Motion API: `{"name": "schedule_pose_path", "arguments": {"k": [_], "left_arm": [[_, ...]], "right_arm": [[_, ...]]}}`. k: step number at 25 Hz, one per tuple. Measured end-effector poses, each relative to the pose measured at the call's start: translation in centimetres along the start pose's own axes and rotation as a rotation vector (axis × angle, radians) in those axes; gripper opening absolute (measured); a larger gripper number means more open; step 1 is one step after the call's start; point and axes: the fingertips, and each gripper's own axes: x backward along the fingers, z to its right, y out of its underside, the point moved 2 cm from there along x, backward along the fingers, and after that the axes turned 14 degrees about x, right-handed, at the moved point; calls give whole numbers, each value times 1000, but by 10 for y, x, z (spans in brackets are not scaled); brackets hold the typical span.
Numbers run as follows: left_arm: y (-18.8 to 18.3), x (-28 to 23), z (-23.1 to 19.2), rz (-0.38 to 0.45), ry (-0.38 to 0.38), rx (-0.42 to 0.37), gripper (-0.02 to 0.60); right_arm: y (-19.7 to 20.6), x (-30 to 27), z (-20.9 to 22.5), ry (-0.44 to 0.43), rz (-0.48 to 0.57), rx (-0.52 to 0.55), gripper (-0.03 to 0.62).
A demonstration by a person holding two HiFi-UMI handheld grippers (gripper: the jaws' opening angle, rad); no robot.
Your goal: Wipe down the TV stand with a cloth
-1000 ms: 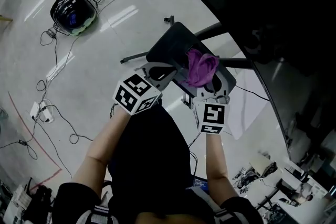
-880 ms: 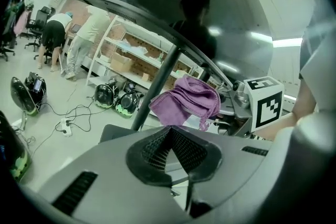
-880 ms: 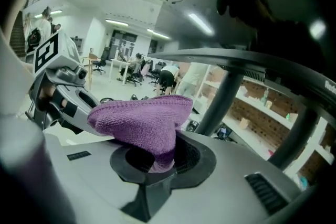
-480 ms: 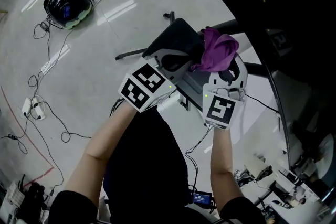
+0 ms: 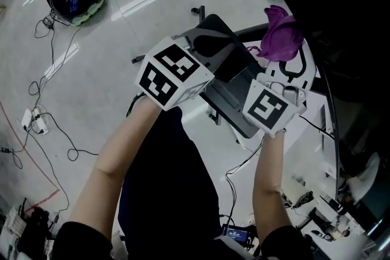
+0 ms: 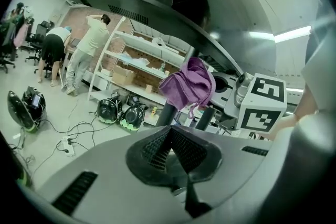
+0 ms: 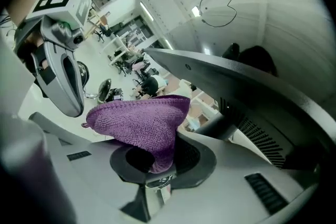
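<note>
while the right gripper is holding its fingers clamped on a small fold of the purple cloth, up in the air beside the big dark screen, the left gripper is hovering with its fingers pressed together on nothing. the cloth is hanging bunched, so it is risking slipping free under pressure, or the bare fingers scraping the tv stand.
</note>
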Motion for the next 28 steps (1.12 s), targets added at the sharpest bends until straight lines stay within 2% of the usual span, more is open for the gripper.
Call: {"name": "schedule_pose_path", "arguments": {"k": [5,13,22,28], "left_arm": [[10,-10,-2,-18,-5,5,6],[31,-13,-14,-36,-30,46,6],[47,-10,-32,-50,-73,85,6],[59,-7,-49,-56,-98,120,6]], "right_arm": [[15,-9,3,7,-30,46,72],[31,-31,-22,-35,-58,27,72],[43,-47,-60,-150,-92,31,72],[50,-59,-97,-274,-123,12,72]]}}
